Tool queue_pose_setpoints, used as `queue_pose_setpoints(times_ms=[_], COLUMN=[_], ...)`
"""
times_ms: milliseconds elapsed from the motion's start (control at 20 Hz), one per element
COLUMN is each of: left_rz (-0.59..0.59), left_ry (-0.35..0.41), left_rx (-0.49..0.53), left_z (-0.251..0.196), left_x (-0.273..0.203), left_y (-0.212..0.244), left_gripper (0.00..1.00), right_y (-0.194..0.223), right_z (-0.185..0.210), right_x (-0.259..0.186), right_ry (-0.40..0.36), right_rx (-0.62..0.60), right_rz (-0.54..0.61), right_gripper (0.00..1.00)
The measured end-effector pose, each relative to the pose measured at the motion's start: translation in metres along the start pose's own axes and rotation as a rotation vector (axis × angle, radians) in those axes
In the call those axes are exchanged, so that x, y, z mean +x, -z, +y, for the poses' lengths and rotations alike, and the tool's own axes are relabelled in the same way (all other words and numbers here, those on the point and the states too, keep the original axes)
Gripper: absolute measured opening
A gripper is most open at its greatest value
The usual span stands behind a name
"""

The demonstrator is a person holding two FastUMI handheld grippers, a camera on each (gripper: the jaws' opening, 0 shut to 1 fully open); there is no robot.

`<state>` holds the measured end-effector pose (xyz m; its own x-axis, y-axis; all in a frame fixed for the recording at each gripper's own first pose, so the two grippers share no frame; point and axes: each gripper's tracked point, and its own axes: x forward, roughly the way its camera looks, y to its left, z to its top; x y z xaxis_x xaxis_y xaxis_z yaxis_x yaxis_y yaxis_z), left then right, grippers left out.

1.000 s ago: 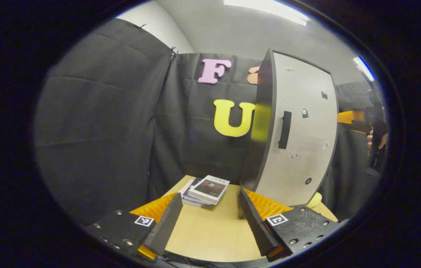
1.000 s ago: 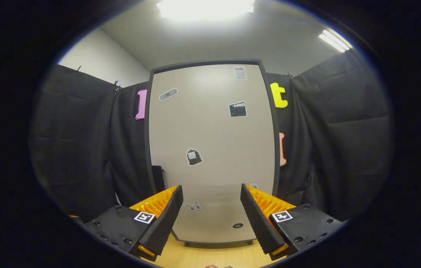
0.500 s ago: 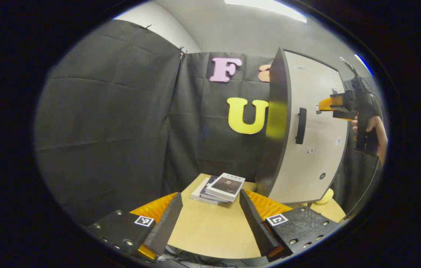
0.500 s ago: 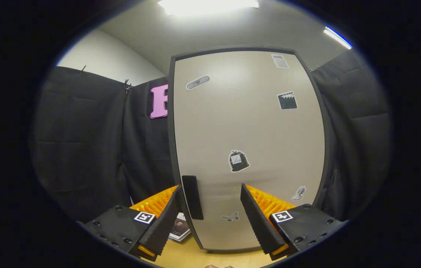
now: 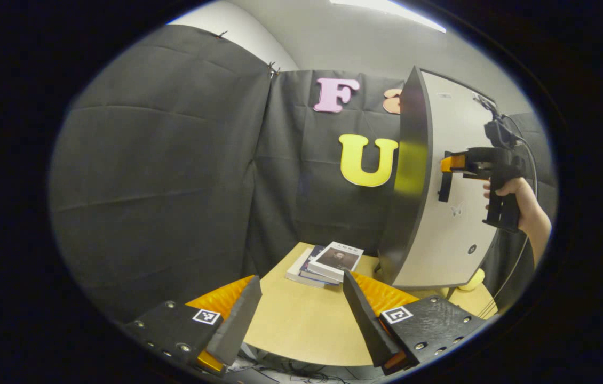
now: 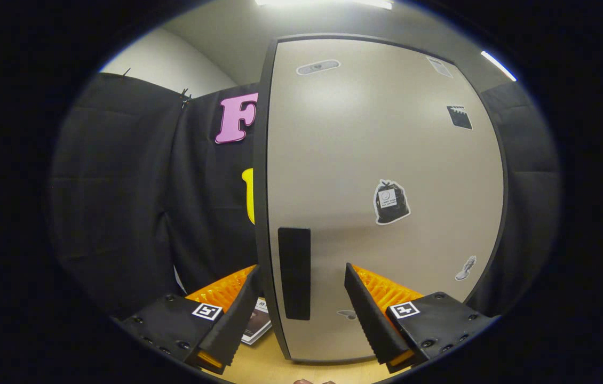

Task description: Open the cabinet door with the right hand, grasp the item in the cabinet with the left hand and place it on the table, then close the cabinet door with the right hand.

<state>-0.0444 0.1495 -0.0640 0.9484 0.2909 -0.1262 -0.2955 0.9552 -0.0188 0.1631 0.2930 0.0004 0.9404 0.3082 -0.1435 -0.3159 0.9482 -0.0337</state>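
Observation:
A tall cabinet (image 5: pixel 411 176) with dark sides stands on the wooden table (image 5: pixel 301 325). Its beige door (image 6: pixel 387 160) looks closed and carries small stickers. The black vertical handle (image 6: pixel 294 272) sits near the door's left edge. My right gripper (image 6: pixel 299 320) is open, and the handle's lower part lies in the gap between its fingers, just ahead of the tips. In the left gripper view, the right gripper (image 5: pixel 448 162) is held by a hand (image 5: pixel 517 200) with its tips at the handle (image 5: pixel 444 186). My left gripper (image 5: pixel 301 320) hovers open over the table's near edge, holding nothing.
A short stack of books (image 5: pixel 328 261) lies on the table left of the cabinet and appears as books (image 6: pixel 259 326) in the right gripper view. A yellow object (image 5: pixel 469 280) peeks out low at the cabinet's right. Black cloth walls surround the table.
My right gripper has moved in toward the door and leftward, bringing the handle between its fingers. The left gripper view has shifted so the cabinet sits farther right.

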Motion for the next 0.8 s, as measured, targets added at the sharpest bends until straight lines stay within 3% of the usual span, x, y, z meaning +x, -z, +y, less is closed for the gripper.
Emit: queue_pose_setpoints(times_ms=[250, 400, 450, 550, 800], left_rz=[0.005, 0.015, 0.017, 0.019, 0.001], left_ry=[-0.017, -0.024, -0.029, -0.032, -0.026], left_rx=[0.004, 0.009, 0.011, 0.022, 0.056], left_z=[0.008, 0.009, 0.01, 0.01, 0.005], left_x=[-0.008, -0.011, -0.01, -0.011, -0.015], left_y=[0.003, 0.008, 0.008, 0.009, 0.005], left_gripper=[0.93, 0.93, 0.93, 0.93, 0.93], right_y=[0.009, 0.011, 0.011, 0.011, 0.013], right_z=[0.0, 0.004, 0.008, 0.008, 0.008], right_x=[0.016, 0.022, 0.024, 0.024, 0.023], right_ry=[0.037, 0.029, 0.02, 0.044, 0.025], right_rx=[0.023, 0.053, 0.052, 0.025, 0.008], right_rz=[0.035, 0.047, 0.054, 0.058, 0.059], right_gripper=[0.93, 0.71, 0.55, 0.38, 0.33])
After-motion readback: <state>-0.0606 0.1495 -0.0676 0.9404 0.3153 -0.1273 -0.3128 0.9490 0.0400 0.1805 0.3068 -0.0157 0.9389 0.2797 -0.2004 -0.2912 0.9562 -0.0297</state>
